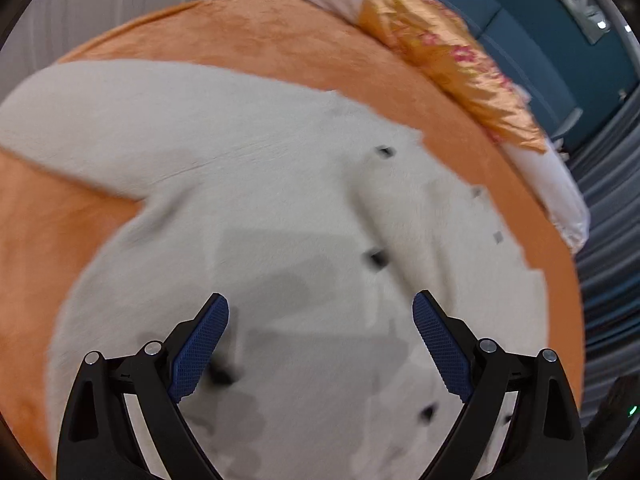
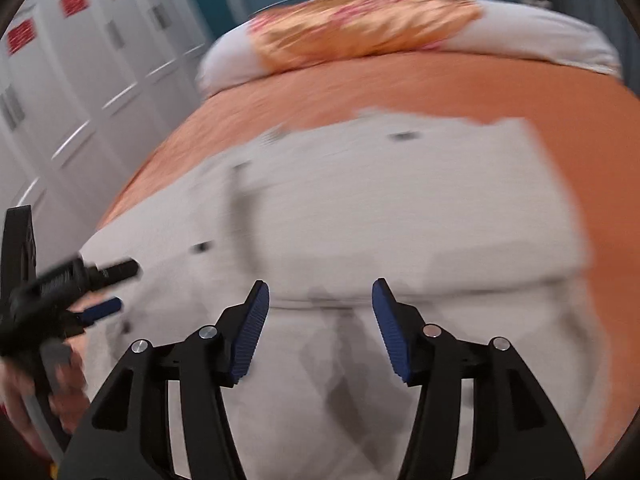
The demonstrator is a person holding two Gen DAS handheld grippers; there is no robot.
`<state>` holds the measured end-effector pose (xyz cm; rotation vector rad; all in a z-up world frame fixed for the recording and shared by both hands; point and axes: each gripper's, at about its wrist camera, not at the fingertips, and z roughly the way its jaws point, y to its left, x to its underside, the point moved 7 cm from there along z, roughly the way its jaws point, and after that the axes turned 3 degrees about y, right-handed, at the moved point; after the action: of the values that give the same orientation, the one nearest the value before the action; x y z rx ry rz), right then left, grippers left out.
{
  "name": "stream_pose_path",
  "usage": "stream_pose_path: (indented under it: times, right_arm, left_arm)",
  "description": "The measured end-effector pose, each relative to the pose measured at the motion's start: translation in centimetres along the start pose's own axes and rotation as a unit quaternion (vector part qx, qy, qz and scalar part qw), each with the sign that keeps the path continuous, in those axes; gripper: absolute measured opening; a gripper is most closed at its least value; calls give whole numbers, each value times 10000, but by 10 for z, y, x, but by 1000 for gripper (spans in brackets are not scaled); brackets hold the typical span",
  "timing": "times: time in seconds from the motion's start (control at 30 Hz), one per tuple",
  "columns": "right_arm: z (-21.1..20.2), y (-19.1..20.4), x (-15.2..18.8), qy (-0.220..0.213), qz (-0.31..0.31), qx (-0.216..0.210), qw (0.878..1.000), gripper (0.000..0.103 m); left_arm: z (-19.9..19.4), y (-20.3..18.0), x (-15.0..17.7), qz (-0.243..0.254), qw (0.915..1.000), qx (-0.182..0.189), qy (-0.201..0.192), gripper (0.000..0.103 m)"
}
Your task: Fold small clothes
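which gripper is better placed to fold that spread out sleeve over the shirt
Left, probably. The left gripper hangs open over the white shirt, and the outspread sleeve lies on its side. The right gripper, also open, faces the shirt's other, already squared side.

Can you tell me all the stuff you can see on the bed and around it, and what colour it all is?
shirt: one, white with small dark buttons, spread flat on the bedspread, below both tongs
bedspread: one, orange, covering the bed
pillow: one, white with an orange-and-pink flowery cover across it, at the head of the bed
cabinets: a row, white with red labels, beside the bed in the right wrist view
wall: dark teal, behind the pillow
left tongs: one, black with blue pads, open, hovering over the shirt, holding nothing
right tongs: one, black with blue pads, open, over the shirt, holding nothing
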<state>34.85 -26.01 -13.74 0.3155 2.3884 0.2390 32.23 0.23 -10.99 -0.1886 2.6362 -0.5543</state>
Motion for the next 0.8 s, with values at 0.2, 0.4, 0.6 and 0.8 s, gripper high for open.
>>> stream_pose_path:
  times: [0.2, 0.4, 0.6, 0.8]
  right_arm:
    - [-25, -92, 2, -105, 1140, 422, 9925, 53]
    - [-31, -106, 17, -82, 1324, 436, 9902, 53]
    - [-31, -118, 22, -68, 1386, 417, 9895, 53]
    - [-41, -136, -20, -470, 1601, 624, 9840, 60]
  left_arm:
    - [38, -66, -7, 614, 9977, -152, 250, 91]
    - [61, -46, -28, 228, 9987, -450, 106, 25]
    - [21, 31, -28, -894, 9957, 179, -182, 15]
    - [18, 30, -32, -944, 9949, 317, -162, 59]
